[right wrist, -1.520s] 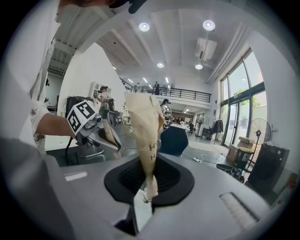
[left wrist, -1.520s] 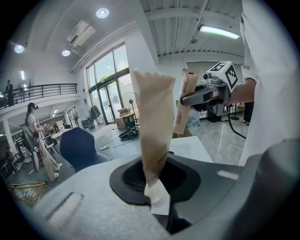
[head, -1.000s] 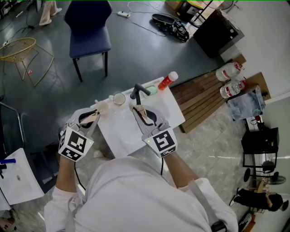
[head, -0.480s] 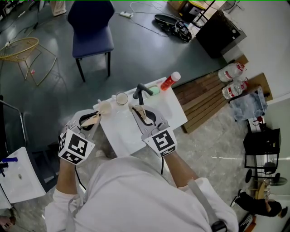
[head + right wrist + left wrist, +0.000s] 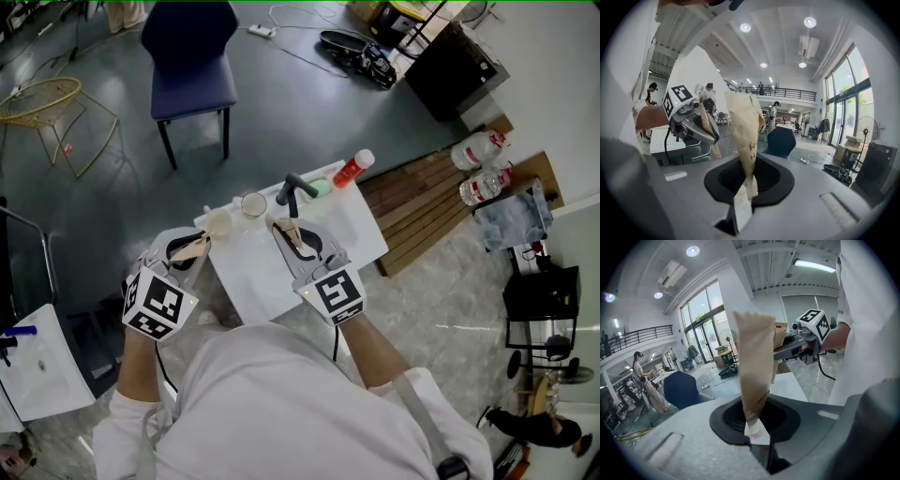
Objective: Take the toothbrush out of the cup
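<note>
The small white table [image 5: 272, 281] stood directly in front of the person, and everything else is placed from it. Along the table's far edge sat a round-rimmed cup [image 5: 251, 203]. Just to the cup's right on that same edge rose a dark slim thing with a bent top, most likely the toothbrush [image 5: 292, 187]. The head view did not show whether its foot stood inside a cup or on the table itself. Further right along the far edge lay a small green thing [image 5: 320, 187], and a red bottle [image 5: 350, 169] with a white cap lay at the far right corner. A pale, cup-like thing [image 5: 217, 222] sat at the table's left corner. The left gripper [image 5: 200, 240] hung at the table's left edge with its tip near that pale thing. Its tape-wrapped jaws were pressed together, with nothing between them. The right gripper [image 5: 281, 225] was over the middle of the table, pointing toward the far edge and apart from the toothbrush. Its jaws were likewise closed on nothing. Beyond the table's far side stood a blue chair [image 5: 187, 56] on the grey floor, and wooden planks [image 5: 422, 202] lay off the table's right side.
</note>
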`<state>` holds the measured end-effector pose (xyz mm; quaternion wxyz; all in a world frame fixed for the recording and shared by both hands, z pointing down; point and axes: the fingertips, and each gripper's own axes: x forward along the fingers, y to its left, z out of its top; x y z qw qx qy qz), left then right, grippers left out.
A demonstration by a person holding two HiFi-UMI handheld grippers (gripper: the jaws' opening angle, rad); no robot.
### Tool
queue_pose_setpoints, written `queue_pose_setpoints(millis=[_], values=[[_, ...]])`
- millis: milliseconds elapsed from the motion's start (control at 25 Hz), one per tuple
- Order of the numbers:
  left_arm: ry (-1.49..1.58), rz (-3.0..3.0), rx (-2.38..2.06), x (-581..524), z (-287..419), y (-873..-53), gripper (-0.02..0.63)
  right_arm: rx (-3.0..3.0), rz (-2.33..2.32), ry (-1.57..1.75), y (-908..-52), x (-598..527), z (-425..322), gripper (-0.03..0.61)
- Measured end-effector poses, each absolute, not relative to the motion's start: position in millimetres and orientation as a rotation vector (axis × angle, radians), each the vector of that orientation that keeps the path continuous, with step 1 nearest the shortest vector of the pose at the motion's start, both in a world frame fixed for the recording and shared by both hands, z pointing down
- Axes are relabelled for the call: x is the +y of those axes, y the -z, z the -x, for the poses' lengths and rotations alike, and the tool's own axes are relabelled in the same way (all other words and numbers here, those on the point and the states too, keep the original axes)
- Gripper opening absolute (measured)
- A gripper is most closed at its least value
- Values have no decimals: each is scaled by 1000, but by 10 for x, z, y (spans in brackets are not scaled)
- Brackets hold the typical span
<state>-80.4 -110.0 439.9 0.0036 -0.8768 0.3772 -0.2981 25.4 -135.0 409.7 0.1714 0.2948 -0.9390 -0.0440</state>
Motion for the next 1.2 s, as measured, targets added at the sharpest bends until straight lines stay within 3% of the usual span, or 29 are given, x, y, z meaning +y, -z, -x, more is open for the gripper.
queue_pose_setpoints(millis=[1200], values=[[970,2748,1171,-1086,790,-4434,44,-2670,-788,133,-4099,-1296,-214,25]])
